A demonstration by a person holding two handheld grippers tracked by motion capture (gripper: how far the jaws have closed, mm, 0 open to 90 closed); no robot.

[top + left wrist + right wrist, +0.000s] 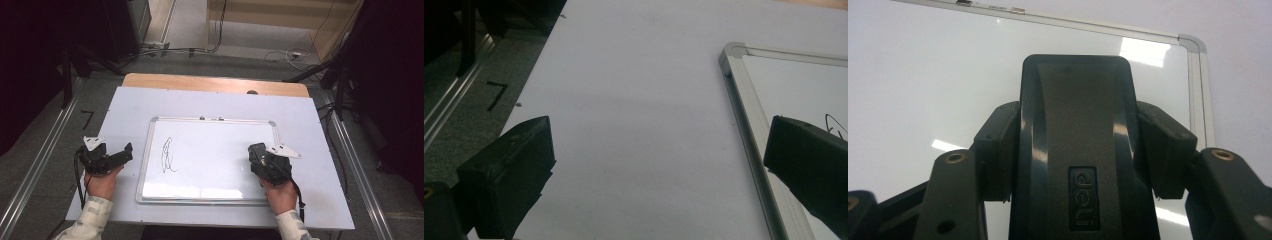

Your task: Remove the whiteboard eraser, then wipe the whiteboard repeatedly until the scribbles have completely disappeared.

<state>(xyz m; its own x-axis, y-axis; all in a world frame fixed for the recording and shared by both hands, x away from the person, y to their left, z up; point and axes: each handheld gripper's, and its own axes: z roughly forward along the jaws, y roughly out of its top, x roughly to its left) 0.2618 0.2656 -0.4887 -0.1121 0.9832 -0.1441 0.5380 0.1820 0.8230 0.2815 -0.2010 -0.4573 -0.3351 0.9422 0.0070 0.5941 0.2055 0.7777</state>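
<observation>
Eraser [1078,145], a black block with "deli" moulded on its top, sits clamped between the jaws of my right gripper [260,157]; the two pads press on its sides, as my right gripper view shows. From the high view I see that gripper over the right part of the whiteboard [150,165], near the board's right frame edge, with my hand [281,196] behind it at the board's near edge. The whiteboard lies flat on the white table sheet [310,115], and a black scribble [168,156] marks its left part, well apart from the eraser. My left gripper [126,151] is just left of the whiteboard, over the bare sheet. Its jaws stand wide apart with nothing between them, one fingertip [809,150] above the board's left frame, the other outside it
</observation>
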